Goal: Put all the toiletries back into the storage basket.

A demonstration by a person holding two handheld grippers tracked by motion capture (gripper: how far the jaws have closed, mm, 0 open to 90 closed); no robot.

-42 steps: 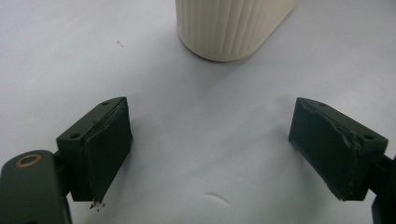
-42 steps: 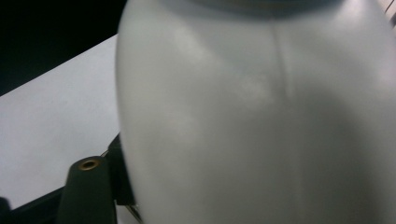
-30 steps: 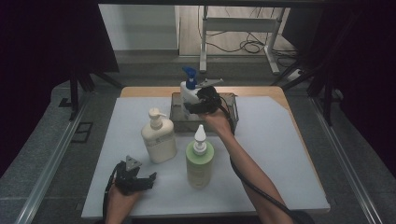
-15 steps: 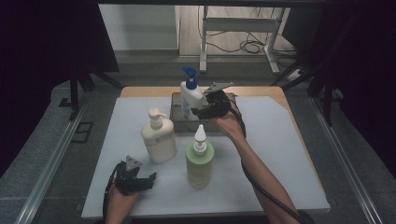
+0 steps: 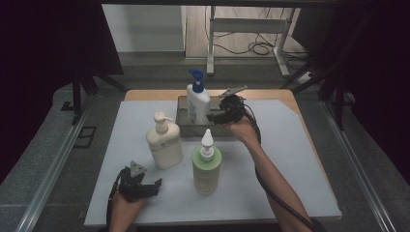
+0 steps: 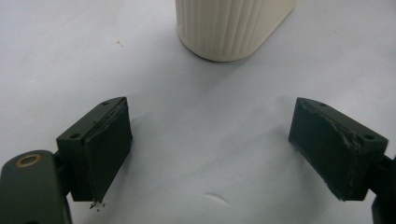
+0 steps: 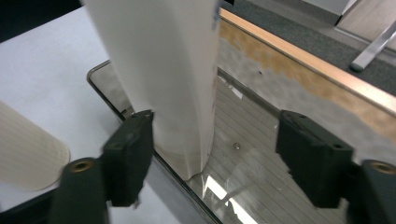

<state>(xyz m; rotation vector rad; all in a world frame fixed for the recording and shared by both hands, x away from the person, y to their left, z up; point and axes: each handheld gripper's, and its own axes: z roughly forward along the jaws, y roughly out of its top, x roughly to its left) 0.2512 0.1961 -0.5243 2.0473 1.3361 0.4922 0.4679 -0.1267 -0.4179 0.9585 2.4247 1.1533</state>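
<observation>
hands hold a gripper each over the white-covered counter [image 5: 290, 164]. nearest the person, the left gripper [image 5: 145, 187] sits low at the near left edge, its jaws spread wide with nothing but bare white surface between them; just ahead of it stands the ribbed base of the cream pump bottle [image 6: 231, 25], apart from the jaws. in the high view that cream pump bottle [image 5: 164, 142] is upright, and to its right, a little nearer the person, stands the green bottle [image 5: 207, 166] with a white nozzle cap, also upright. farther back a shallow metal tray [image 5: 183, 122] lies on the counter, and the white bottle with the blue pump [image 5: 198, 99] stands upright in its left part. the right gripper [image 5: 223, 115] is just right of that bottle, over the tray, the forearm reaching in from the near right. its jaws have just been closing but are apart: in the right gripper view the white bottle [image 7: 163, 70] stands between them, close against the left one, with a clear gap to the right one, and whether the left one touches it i cannot tell. the tray's ridged floor [image 7: 261, 182] shows beneath, the counter's wooden edge [image 7: 299, 56] beyond.
</observation>
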